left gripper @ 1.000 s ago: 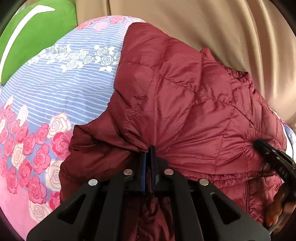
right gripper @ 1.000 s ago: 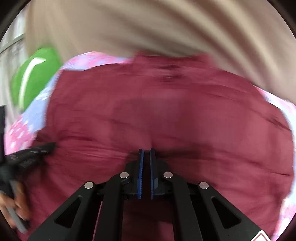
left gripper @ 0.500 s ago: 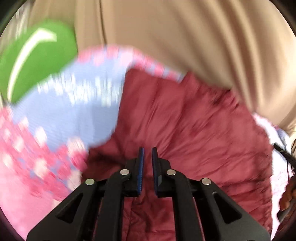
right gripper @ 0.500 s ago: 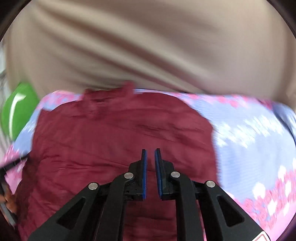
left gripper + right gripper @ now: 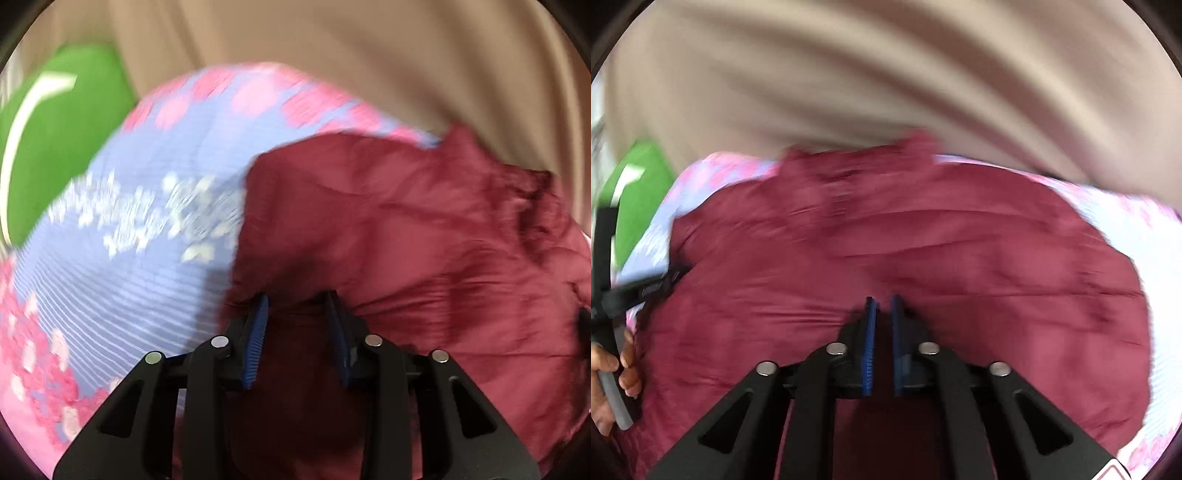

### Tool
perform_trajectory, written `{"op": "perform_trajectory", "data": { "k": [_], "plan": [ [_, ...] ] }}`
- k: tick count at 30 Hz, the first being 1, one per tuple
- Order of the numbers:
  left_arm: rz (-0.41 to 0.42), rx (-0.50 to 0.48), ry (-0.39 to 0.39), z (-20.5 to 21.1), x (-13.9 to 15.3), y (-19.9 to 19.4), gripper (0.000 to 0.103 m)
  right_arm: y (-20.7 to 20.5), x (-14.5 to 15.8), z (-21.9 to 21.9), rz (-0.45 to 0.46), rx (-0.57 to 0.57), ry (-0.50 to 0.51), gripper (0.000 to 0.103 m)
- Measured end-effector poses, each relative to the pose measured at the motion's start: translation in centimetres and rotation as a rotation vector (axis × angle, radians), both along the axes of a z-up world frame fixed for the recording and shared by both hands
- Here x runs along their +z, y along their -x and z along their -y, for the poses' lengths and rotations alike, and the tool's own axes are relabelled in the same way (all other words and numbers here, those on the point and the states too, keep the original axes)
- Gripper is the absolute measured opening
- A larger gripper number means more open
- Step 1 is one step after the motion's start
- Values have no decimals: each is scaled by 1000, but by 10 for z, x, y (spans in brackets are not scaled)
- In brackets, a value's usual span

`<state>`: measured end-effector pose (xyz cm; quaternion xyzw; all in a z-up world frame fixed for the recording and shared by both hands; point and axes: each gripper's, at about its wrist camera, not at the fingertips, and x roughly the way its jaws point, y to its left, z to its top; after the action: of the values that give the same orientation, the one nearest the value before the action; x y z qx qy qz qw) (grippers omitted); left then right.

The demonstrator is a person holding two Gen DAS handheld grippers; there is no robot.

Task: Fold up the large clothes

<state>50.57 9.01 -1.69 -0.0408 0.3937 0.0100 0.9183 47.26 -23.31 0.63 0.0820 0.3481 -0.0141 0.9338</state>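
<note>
A: Where's the jacket?
B: I see the maroon jacket (image 5: 424, 236) spread on the floral bedsheet (image 5: 140, 243).
A: Tools?
B: Left tool (image 5: 297, 306) has just been opening, parted over fabric; right tool (image 5: 882, 306) nearly closed, gripping nothing.

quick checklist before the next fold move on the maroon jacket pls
1. Left gripper free of the jacket: ok. Its jaws have just been opening, and the fabric between them is not pinched.
2. Right gripper shut: ok.
3. Right gripper pinching fabric: cannot tell.
4. Green cushion apart from jacket: ok.
5. Jacket wholly on the floral sheet: cannot tell, its near edge is hidden.
6. Views sharp: not ok, blurred.
</note>
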Motion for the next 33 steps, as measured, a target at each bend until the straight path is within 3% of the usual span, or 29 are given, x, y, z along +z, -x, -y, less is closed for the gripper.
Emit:
{"op": "perform_trajectory", "data": {
  "k": [4,6,7,8,9,10,11,13,16,18,19,20,21,22,24,30,33],
  "plan": [
    [9,32,81,-31,0,2,32,29,-3,80,4,-182,-98,0],
    [13,33,128,-44,8,16,37,61,5,101,11,-237,-106,17],
    [17,26,136,-50,12,26,48,83,9,105,11,-247,-86,27],
    [21,10,136,-55,16,40,57,97,10,106,4,-234,-80,32],
    [22,-3,130,-59,18,56,74,113,10,105,-6,-210,-78,43],
    [24,-18,125,-63,18,70,84,130,9,103,-19,-187,-76,54],
    [16,-35,110,-68,14,93,89,151,4,99,-46,-160,-79,58],
    [-38,-58,88,-76,2,121,90,185,-7,93,-103,-124,-93,66],
    [-169,-98,113,-91,-27,162,89,230,-33,81,-221,-86,-129,67],
    [-148,-134,76,-89,-27,190,84,252,-48,71,-273,-66,-158,68],
    [-162,-169,88,-86,-28,201,75,266,-49,69,-258,-65,-145,66],
    [-161,-193,87,-83,-26,208,52,274,-49,60,-248,-63,-104,61],
    [-170,-219,86,-78,-26,213,43,279,-50,54,-249,-59,-85,34],
    [-178,-238,87,-74,-25,219,22,285,-48,48,-244,-42,-106,13],
    [-191,-267,101,-70,-21,235,10,295,-45,45,-247,-42,-158,6],
    [-267,-341,52,-73,-15,305,8,364,-36,29,-309,-7,-144,7],
    [-264,-303,-47,-75,-6,331,22,389,-30,23,-345,1,-109,16]
  ]
}}
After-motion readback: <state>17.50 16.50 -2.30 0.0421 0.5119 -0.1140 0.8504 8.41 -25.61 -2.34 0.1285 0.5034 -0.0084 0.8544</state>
